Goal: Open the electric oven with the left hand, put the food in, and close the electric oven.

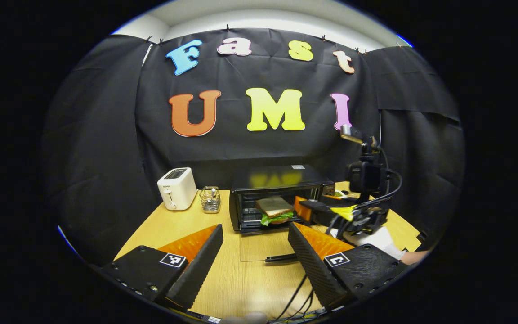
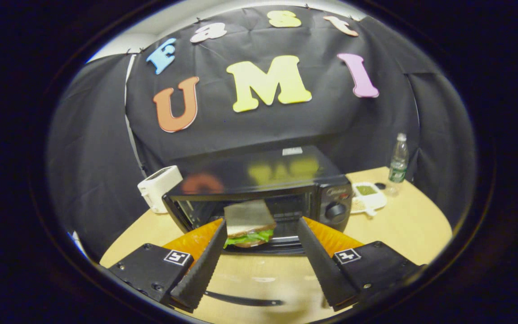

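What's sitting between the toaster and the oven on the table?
In the left gripper view, a small wire basket stands on the table between the toaster and the oven, apart from both.

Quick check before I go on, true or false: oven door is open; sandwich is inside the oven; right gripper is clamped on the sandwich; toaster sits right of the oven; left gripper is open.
1. The oven door is open. True.
2. The sandwich is in the oven. True.
3. The right gripper is shut on the sandwich. False: its fingers are spread.
4. The toaster is right of the oven. False: left, in the left gripper view.
5. The left gripper is open. True.
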`<move>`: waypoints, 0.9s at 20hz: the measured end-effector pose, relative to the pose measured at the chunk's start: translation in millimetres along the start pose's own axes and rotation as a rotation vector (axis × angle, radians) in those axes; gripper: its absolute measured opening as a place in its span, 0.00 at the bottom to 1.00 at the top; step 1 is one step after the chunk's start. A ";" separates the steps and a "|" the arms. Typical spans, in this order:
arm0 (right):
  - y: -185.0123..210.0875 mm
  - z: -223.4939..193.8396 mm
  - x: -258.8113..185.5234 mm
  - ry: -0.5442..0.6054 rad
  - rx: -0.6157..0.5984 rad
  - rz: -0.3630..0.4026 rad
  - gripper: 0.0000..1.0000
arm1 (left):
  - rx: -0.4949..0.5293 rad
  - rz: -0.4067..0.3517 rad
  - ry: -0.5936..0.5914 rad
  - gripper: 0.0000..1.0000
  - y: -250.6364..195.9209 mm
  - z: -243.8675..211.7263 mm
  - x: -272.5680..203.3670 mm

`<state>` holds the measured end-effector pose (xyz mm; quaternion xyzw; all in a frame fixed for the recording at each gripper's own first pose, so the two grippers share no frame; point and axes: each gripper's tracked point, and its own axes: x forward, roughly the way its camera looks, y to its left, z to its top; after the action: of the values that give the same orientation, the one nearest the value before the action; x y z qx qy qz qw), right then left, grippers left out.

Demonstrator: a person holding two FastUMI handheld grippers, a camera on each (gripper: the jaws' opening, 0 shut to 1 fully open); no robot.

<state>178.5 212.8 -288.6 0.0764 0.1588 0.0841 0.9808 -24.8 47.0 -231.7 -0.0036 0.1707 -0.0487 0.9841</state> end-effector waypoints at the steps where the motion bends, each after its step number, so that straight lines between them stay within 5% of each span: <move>1: -4.6 13.3 -13.7 -0.021 -0.013 -0.004 0.96 | 0.005 0.007 -0.006 0.96 1.2 1.5 -2.1; 10: -84.0 123.8 -151.1 -0.180 -0.082 -0.083 0.96 | 0.044 0.035 0.018 0.96 -12.5 -27.5 5.4; 18: -153.4 141.3 -213.3 -0.178 -0.131 -0.153 0.97 | -0.015 0.015 0.125 0.96 -58.8 -100.8 55.3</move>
<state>46.4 5.6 -119.4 0.0071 0.0706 0.0124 0.9974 -12.5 -15.9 -343.7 -0.0066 0.2324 -0.0402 0.9718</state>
